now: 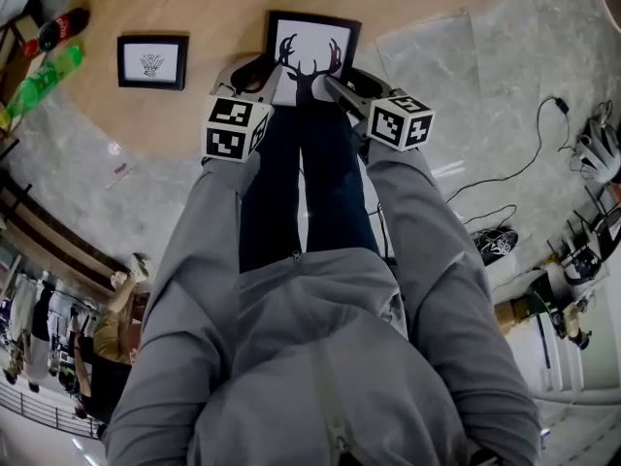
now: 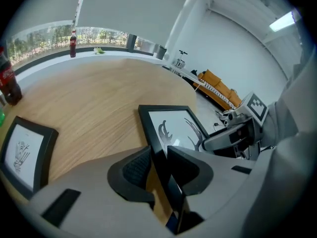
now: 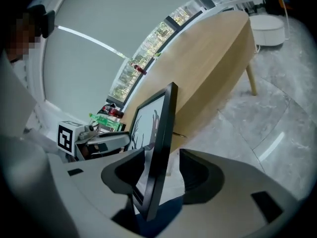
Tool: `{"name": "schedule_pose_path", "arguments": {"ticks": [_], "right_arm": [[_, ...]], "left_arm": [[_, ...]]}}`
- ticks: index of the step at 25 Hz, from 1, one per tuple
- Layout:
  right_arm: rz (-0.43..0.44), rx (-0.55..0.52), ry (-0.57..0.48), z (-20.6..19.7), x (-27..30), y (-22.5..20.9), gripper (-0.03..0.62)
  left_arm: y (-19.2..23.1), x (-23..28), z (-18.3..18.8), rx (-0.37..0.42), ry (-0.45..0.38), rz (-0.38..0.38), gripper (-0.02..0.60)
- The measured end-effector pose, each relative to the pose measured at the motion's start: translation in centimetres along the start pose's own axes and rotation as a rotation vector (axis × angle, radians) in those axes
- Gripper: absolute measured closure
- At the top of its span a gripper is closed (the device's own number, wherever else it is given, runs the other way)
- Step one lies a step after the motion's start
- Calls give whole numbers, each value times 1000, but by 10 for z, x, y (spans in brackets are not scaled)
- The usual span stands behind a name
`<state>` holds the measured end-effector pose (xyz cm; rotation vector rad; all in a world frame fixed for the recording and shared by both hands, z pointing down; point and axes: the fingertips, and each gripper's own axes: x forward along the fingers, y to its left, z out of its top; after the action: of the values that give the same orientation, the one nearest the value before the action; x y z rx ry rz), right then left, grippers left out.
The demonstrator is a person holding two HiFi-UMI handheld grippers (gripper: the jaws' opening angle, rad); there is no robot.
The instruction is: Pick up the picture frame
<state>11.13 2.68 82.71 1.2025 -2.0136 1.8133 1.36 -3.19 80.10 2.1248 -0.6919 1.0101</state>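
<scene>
The black picture frame (image 1: 312,42) with a deer-antler print lies at the near edge of the round wooden table (image 1: 194,8), its near end over the edge above my legs. My left gripper (image 1: 254,71) holds its left side. In the left gripper view the frame's edge (image 2: 171,125) runs between the jaws of the left gripper (image 2: 158,165), and both pads lie against it. My right gripper (image 1: 340,90) is at the frame's right side. In the right gripper view the frame (image 3: 156,128) stands edge-on between the jaws of the right gripper (image 3: 163,170), with a gap to the right pad.
A smaller black frame (image 1: 152,61) lies flat on the table to the left. A cola bottle (image 1: 58,29) and a green bottle (image 1: 39,81) are at the table's far left. Cables and a shoe (image 1: 500,244) lie on the marble floor to the right.
</scene>
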Motion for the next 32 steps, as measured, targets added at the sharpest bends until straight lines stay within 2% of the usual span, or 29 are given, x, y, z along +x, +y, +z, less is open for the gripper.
{"name": "schedule_pose_path", "arguments": {"ticks": [3, 7, 14, 18, 23, 28, 32], "right_arm": [[76, 52, 12, -1, 3, 0, 385], [186, 127, 27, -5, 8, 11, 385], [226, 195, -1, -3, 5, 21, 395], [259, 170, -16, -4, -7, 35, 475], [253, 152, -27, -3, -16, 52, 544], [198, 162, 5, 1, -16, 74, 554], [151, 95, 52, 9, -16, 104, 557]], "left_arm": [[-1, 1, 0, -22, -6, -3, 467], [-11, 5, -4, 2, 10, -48, 468], [-17, 5, -3, -30, 7, -39, 472], [-17, 4, -2, -43, 7, -44, 472], [-18, -1, -2, -76, 12, -45, 474], [-13, -18, 2, -122, 28, -34, 474], [-4, -43, 6, -161, 37, -12, 476]]}}
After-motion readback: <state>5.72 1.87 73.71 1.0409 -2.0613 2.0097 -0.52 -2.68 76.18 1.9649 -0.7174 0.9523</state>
